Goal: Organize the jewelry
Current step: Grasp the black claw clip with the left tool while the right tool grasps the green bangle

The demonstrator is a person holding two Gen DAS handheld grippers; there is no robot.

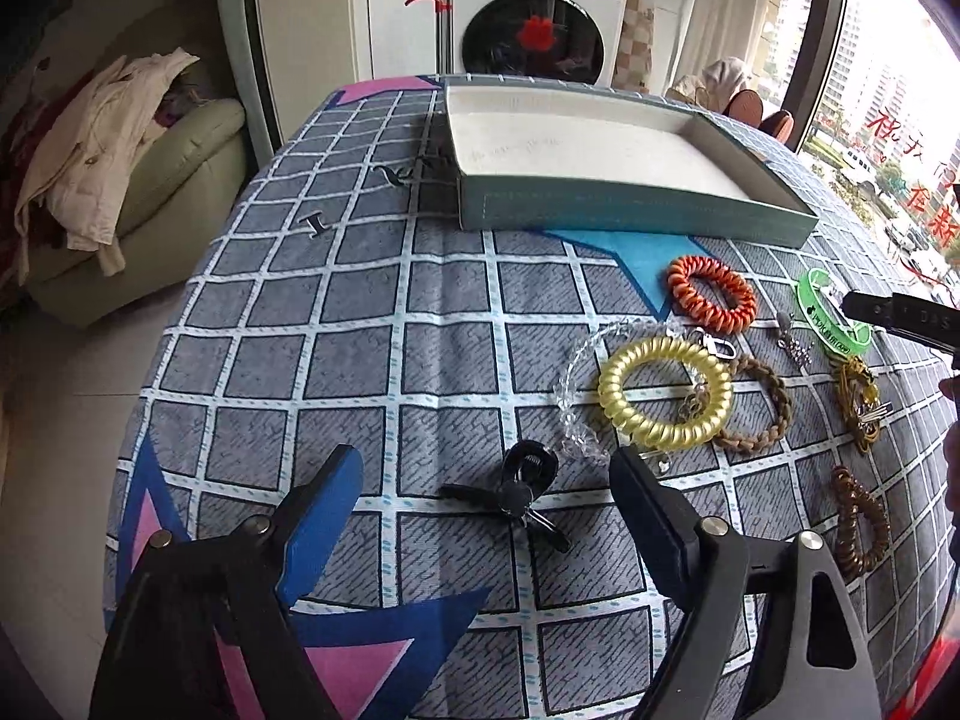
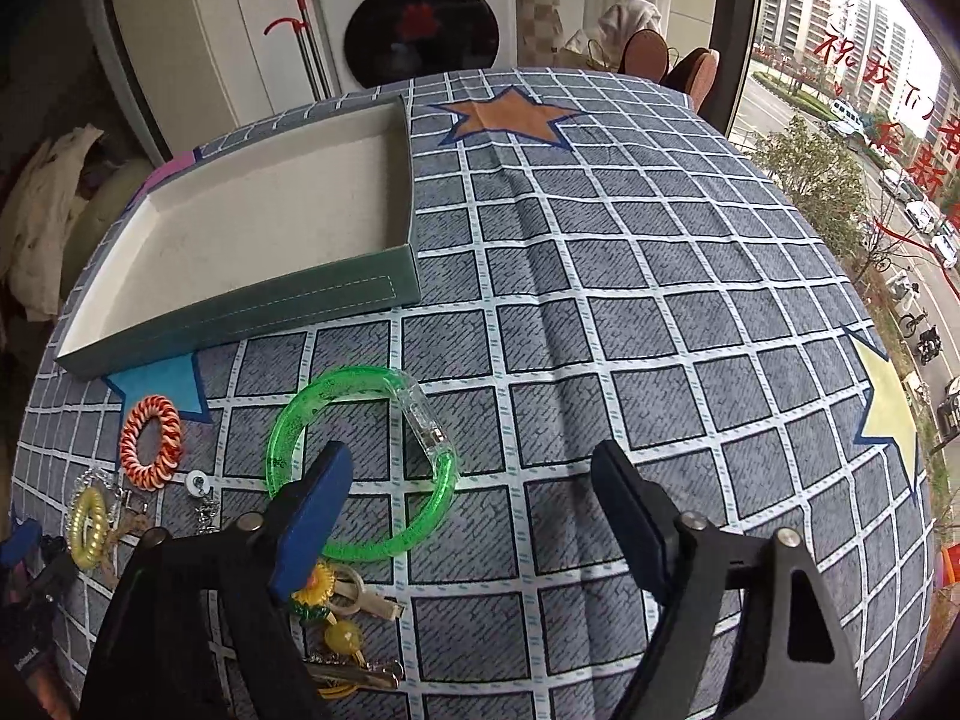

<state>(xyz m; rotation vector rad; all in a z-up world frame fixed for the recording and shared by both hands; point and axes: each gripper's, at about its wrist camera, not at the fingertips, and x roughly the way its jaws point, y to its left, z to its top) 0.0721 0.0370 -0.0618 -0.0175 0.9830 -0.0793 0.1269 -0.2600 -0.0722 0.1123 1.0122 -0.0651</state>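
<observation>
A teal box with a white inside (image 1: 636,213) (image 2: 252,306) stands open at the far side of the table. My left gripper (image 1: 486,474) is open above a black hair clip (image 1: 519,489) that lies between its fingers. A yellow coil bracelet (image 1: 666,396), an orange coil bracelet (image 1: 711,294), a clear bracelet (image 1: 576,396) and a brown braided one (image 1: 762,405) lie to its right. My right gripper (image 2: 468,468) is open and empty, its left finger over a green clear bangle (image 2: 360,456). A key chain with yellow charms (image 2: 336,618) lies below it.
A checked grey cloth with stars (image 2: 600,300) covers the table. A brown coil (image 1: 855,522) lies at the right edge, two small dark clips (image 1: 390,177) left of the box. A washing machine (image 1: 534,12) and a sofa with clothes (image 1: 120,168) stand beyond.
</observation>
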